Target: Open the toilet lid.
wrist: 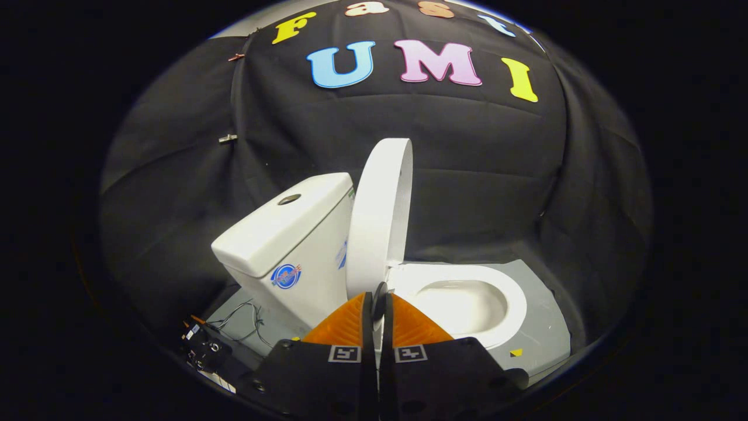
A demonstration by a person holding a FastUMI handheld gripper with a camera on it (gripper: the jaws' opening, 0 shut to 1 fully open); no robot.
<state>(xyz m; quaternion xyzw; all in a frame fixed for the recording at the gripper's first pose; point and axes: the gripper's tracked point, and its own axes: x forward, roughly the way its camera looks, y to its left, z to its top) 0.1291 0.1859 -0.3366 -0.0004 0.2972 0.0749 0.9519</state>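
A white toilet stands just ahead of the fingers, seen from its side. Its lid (378,216) is raised upright and leans back toward the white tank (292,240), which has a round flush button (288,199) on top. The seat (467,280) lies flat over the open bowl (464,307) to the right of the fingers. My gripper (377,304) is shut, its two fingers pressed together with nothing between them. Their tips sit close to the lower edge of the lid near the hinge; whether they touch it cannot be told.
The toilet stands on a grey floor plate (543,327). A small dark device with thin wires (245,318) lies on the floor beside the tank's base. Black cloth closes off the booth behind and on both sides.
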